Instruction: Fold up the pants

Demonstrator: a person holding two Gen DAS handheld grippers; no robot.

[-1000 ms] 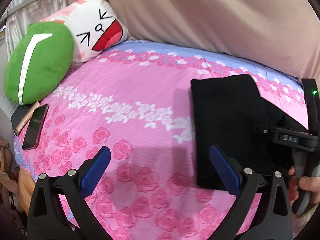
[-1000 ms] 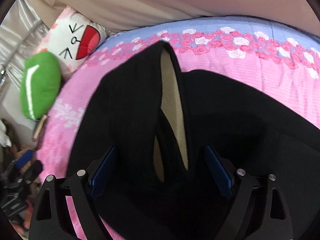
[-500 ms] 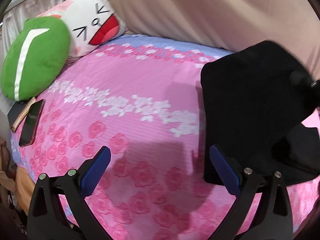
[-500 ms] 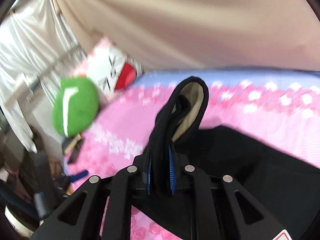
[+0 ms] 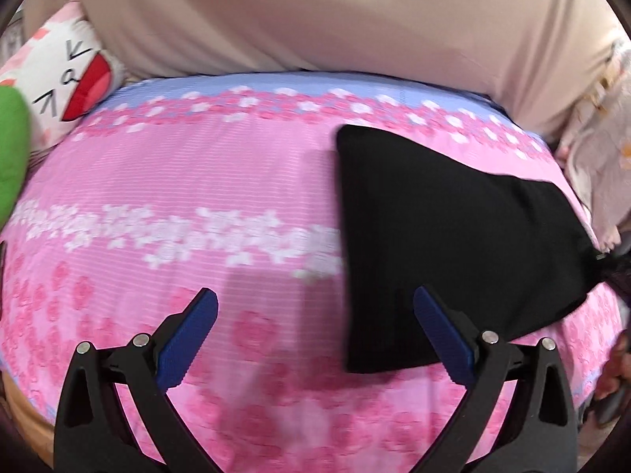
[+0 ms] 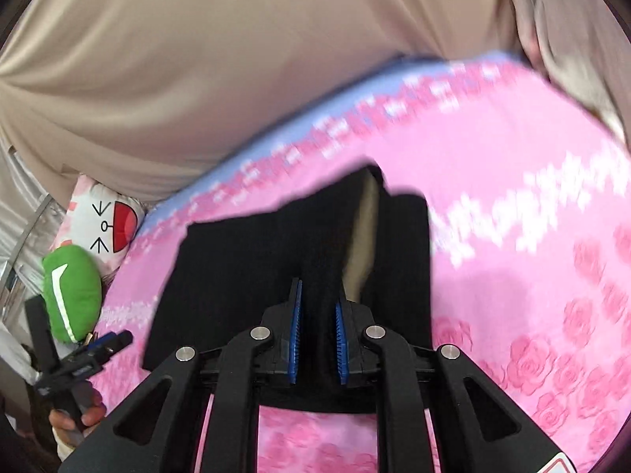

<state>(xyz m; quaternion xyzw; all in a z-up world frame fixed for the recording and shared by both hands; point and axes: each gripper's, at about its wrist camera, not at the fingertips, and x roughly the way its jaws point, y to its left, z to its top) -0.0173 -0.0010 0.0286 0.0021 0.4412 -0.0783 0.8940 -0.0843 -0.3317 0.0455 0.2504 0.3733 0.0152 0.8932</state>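
Observation:
Black pants (image 5: pixel 453 236) lie folded on the right part of the pink flowered bed sheet (image 5: pixel 197 181), one corner pulled taut toward the right edge. My left gripper (image 5: pixel 315 297) hovers open above the sheet, its right fingertip over the pants' near edge, nothing between its pads. In the right wrist view my right gripper (image 6: pixel 318 299) is shut on a bunched fold of the pants (image 6: pixel 244 268), whose beige lining (image 6: pixel 363 236) shows just beyond the pads. The left gripper (image 6: pixel 79 358) appears there at the lower left, held by a hand.
A white cartoon-face pillow (image 5: pixel 67 82) and a green cushion (image 5: pixel 10 149) lie at the bed's left end. A beige curtain (image 5: pixel 315 15) hangs behind the bed. Pale flowered fabric (image 5: pixel 599 149) is piled at the right end.
My right gripper closed on a fold of the pants, lifted it and carried it sideways, stretching the cloth. The left gripper slid right along the bed, still open.

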